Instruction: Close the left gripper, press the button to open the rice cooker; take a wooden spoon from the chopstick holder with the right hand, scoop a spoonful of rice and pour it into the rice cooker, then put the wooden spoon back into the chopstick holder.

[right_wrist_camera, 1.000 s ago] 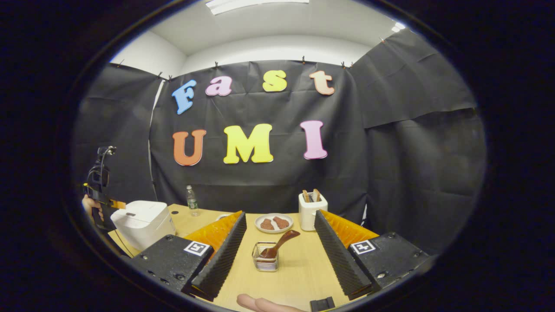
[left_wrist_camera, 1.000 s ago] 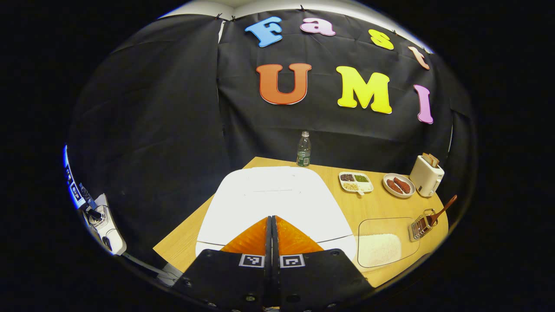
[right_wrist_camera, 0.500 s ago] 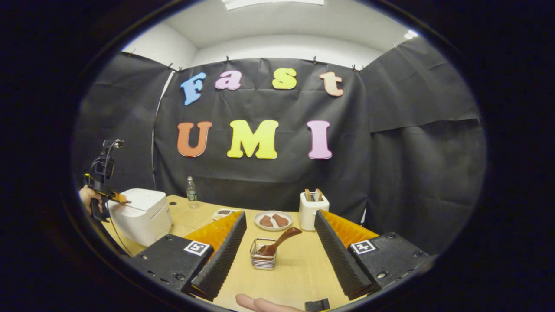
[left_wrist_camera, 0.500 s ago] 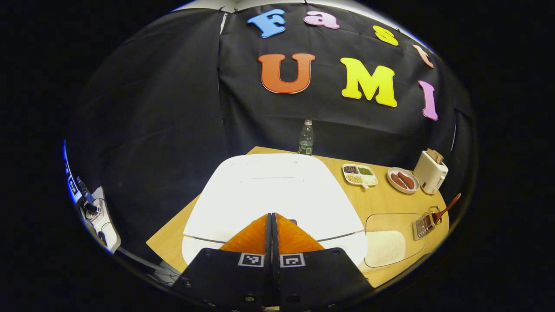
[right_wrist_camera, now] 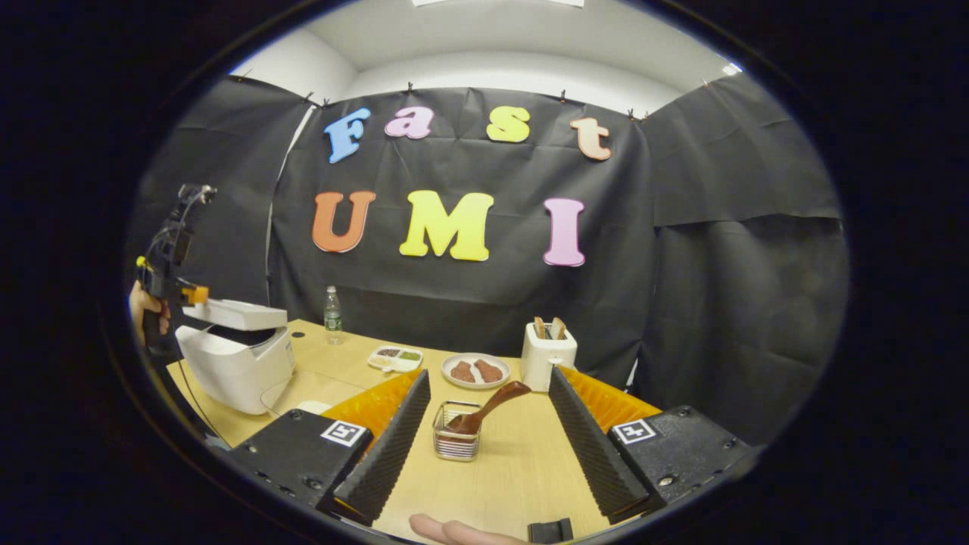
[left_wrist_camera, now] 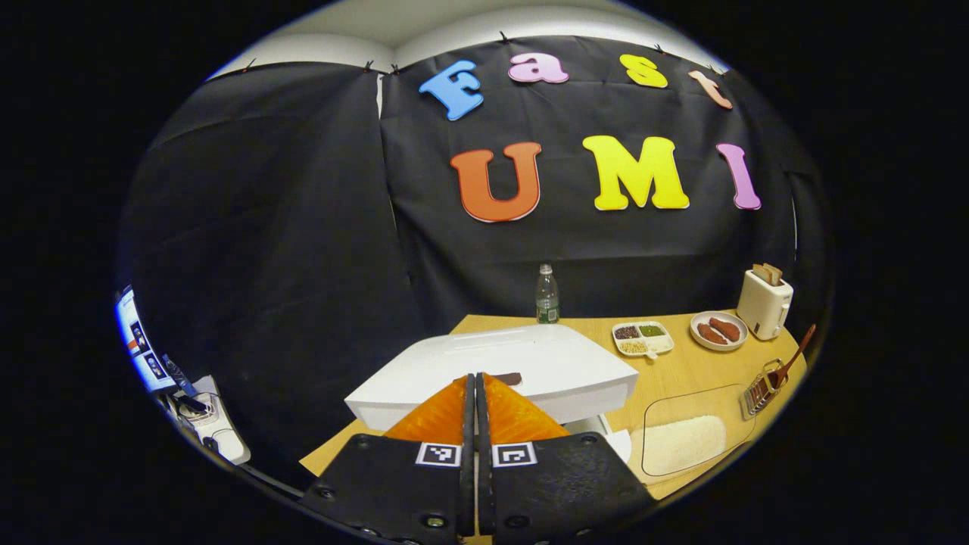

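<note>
In the left gripper view my left gripper [left_wrist_camera: 475, 378] is shut with nothing held, its tips at the front edge of the white rice cooker's lid [left_wrist_camera: 492, 363], which stands partly raised. The right gripper view shows the rice cooker [right_wrist_camera: 238, 356] at the left with a dark gap under its lid, and the left gripper [right_wrist_camera: 178, 288] against the lid's front. My right gripper [right_wrist_camera: 488, 372] is open, a short way back from the wire chopstick holder [right_wrist_camera: 454, 443], which lies between its fingers in the image. The wooden spoon [right_wrist_camera: 488, 407] leans in the holder. A clear tray of rice [left_wrist_camera: 681, 443] lies right of the cooker.
Along the back of the wooden table [right_wrist_camera: 522, 469] stand a water bottle [left_wrist_camera: 546, 294], a divided dish of grains [left_wrist_camera: 642, 338], a plate of sausages [right_wrist_camera: 475, 371] and a white toaster [right_wrist_camera: 546, 356]. A hand [right_wrist_camera: 140, 303] holds the left gripper. A fingertip [right_wrist_camera: 447, 530] shows at the bottom.
The rice cooker's lid has sprung up from flat to partly open. My left gripper has risen and levelled out, staying shut. The right gripper has barely moved.
</note>
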`<state>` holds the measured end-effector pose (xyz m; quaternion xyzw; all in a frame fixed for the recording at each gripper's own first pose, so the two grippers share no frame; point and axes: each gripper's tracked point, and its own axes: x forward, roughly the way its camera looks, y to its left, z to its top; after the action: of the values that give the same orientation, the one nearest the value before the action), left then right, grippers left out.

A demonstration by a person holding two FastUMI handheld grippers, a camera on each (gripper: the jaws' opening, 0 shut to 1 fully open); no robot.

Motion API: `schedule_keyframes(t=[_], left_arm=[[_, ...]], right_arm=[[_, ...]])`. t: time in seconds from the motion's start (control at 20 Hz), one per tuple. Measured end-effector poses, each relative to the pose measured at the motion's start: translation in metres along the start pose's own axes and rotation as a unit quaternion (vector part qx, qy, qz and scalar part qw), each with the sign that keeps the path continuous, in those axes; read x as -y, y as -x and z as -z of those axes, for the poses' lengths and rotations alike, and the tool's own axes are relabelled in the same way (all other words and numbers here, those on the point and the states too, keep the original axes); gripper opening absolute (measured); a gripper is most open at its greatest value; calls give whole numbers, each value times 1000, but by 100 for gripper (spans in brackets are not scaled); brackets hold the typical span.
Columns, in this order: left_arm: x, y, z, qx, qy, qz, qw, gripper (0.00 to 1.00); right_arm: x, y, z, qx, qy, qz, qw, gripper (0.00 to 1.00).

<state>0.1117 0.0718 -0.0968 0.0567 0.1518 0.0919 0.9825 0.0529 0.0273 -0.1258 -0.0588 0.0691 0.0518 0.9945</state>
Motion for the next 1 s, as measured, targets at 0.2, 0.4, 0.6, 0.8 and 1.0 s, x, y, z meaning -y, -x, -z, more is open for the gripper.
schedule_keyframes(t=[0.2, 0.4, 0.6, 0.8, 1.0], left_arm=[[-6, 26, -8, 12, 10, 0, 1000, 95], [-9, 54, -14, 40, 15, -1, 999, 95], [-6, 92, -13, 80, 27, 10, 996, 95], [-2, 128, -10, 116, 40, 25, 992, 95], [0, 160, -1, 148, 23, 19, 989, 95]], right_arm=[[-2, -5, 12, -11, -6, 0, 1000, 100], [3, -15, 23, -20, -6, 11, 1000, 100], [13, -34, 36, -30, -23, 28, 999, 99], [14, -59, 57, -45, -52, 34, 997, 100], [9, -89, 78, -55, -85, 42, 994, 100]])
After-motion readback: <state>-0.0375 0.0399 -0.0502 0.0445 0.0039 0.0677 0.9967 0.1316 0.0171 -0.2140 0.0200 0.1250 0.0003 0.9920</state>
